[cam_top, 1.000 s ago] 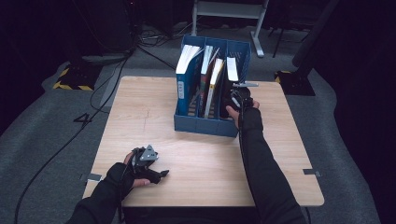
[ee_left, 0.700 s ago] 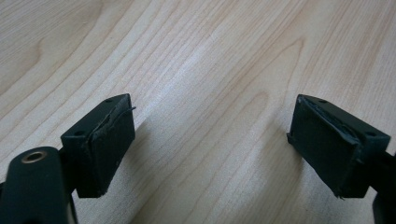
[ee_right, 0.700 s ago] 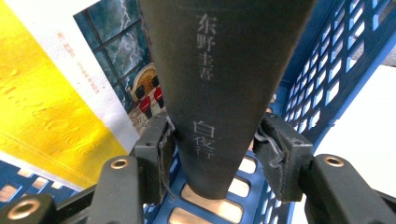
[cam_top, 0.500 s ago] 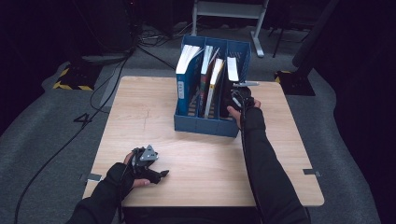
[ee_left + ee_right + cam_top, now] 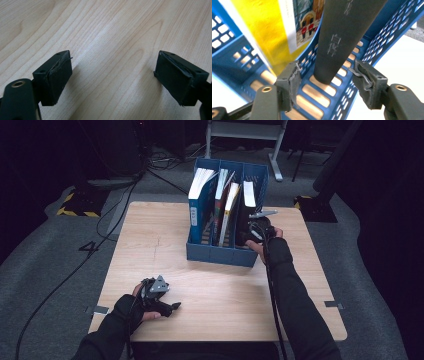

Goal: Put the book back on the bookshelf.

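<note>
Dark book [image 5: 347, 32]: stands in the rightmost slot of the blue rack [image 5: 215, 254], foot on the slotted floor, far middle of the counter [image 5: 300, 290]. Right claw [image 5: 327, 82]: straddles the spine, pads clear, jaws just opened. Step: release after slotting. Next: draw back without tipping it. Left claw [image 5: 112, 82]: open, idle, near-left.

A "4", seemingly, marked on the floor [image 5: 91, 246] left of the table [image 5: 150, 235]
</note>
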The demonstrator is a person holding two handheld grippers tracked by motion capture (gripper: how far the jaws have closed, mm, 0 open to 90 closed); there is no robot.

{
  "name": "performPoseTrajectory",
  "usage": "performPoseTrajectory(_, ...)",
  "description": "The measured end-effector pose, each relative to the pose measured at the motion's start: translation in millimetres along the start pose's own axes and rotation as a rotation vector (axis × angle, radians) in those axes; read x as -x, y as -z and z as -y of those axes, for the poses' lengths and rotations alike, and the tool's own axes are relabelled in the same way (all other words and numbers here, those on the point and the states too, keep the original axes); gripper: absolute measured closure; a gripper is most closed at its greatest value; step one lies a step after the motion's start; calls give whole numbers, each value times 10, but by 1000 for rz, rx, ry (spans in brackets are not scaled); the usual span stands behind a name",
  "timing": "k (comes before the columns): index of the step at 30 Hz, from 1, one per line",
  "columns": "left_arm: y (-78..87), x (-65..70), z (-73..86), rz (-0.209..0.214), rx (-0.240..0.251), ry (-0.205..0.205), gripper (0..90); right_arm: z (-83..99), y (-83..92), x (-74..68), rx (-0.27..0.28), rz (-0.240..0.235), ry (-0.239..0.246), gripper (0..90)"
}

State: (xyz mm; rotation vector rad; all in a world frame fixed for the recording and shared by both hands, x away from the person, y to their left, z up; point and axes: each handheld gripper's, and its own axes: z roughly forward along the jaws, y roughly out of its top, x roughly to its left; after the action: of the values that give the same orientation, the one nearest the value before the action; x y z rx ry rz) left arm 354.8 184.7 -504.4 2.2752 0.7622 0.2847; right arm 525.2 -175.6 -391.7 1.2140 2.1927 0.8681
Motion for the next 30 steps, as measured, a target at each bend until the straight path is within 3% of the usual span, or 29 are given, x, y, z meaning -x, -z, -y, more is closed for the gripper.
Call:
performPoseTrajectory(8,0,1,0,-1,0,1,147,94,146,18,-15,-11,69,361)
performPoseTrajectory(22,0,1,0,-1,0,1,147,277,413,89,-16,-28,140,337)
performPoseTrajectory(30,0,1,0,-1,0,1,146,412,576,117,-3,-12,183,336)
